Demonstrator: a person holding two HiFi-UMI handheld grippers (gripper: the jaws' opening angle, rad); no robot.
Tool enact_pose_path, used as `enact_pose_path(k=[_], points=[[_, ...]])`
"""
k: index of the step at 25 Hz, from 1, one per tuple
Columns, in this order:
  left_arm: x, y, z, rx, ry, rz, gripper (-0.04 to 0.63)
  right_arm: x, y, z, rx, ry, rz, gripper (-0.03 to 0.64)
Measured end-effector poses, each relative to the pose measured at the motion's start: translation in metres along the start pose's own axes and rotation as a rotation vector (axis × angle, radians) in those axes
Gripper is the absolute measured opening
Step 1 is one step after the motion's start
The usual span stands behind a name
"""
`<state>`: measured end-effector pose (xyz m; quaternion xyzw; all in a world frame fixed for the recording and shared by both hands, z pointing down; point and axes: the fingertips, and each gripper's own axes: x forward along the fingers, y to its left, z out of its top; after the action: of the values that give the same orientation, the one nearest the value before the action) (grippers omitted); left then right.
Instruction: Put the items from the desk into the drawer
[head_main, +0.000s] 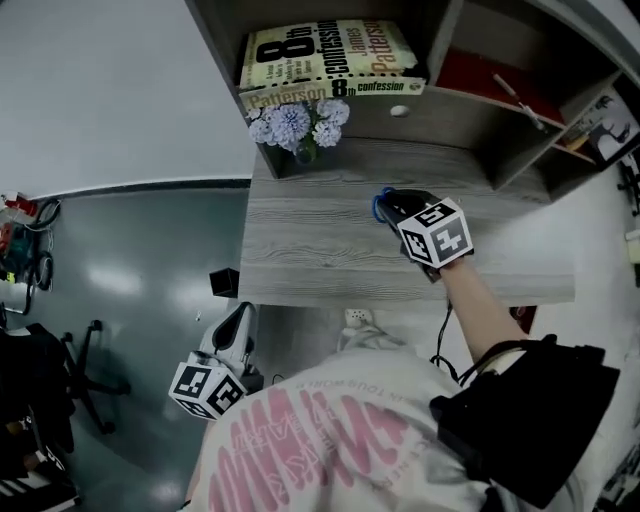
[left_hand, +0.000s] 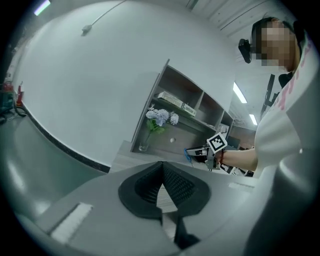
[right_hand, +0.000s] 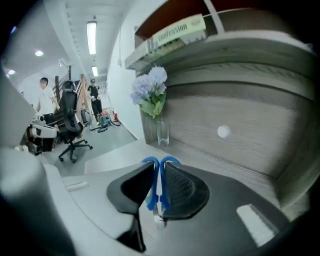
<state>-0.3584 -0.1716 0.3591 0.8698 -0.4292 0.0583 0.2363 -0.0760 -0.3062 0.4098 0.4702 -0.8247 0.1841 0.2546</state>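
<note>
Your right gripper (right_hand: 157, 166) pinched the scissors (right_hand: 170, 159). Your left gripper (left_hand: 163, 167) was closed and empty. The drawer (right_hand: 250, 145) was shut, so you needed to hold tight and pull its knob (right_hand: 223, 131).

White shirt (head_main: 380, 365) — pink lettering (head_main: 300, 445) — dark grey fingers (right_hand: 186, 189).

The right tool (right_hand: 159, 172) clamps blue looped handles (right_hand: 151, 198) before a knobbed drawer (right_hand: 250, 115).

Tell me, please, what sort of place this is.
Probably an office or workroom: a wooden desk with shelves holding a book, flowers, and an office chair on the grey floor beyond.
</note>
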Motion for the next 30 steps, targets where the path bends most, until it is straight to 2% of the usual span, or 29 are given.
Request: enact_pose_path(k=[8, 12, 18, 21, 25, 30], points=[[0.021, -0.051, -0.006, 0.084, 0.033, -0.211, 0.02, -0.112, 0.027, -0.005, 0.103, -0.203, -0.095, 0.075], [0.037, -0.09, -0.016, 0.117, 0.063, -0.355, 0.02, -0.164, 0.039, -0.03, 0.181, -0.264, -0.17, 0.075], [0.055, -0.145, -0.05, 0.156, 0.14, -0.564, 0.02, -0.225, 0.048, -0.097, 0.318, -0.282, -0.335, 0.075], [0.057, -0.178, -0.069, 0.157, 0.182, -0.66, 0.02, -0.257, 0.057, -0.14, 0.375, -0.234, -0.412, 0.075], [0.057, -0.21, -0.078, 0.144, 0.213, -0.723, 0.02, -0.295, 0.062, -0.187, 0.41, -0.15, -0.493, 0.075], [0.064, -0.235, -0.082, 0.172, 0.207, -0.758, 0.02, -0.327, 0.051, -0.22, 0.453, -0.143, -0.556, 0.075]])
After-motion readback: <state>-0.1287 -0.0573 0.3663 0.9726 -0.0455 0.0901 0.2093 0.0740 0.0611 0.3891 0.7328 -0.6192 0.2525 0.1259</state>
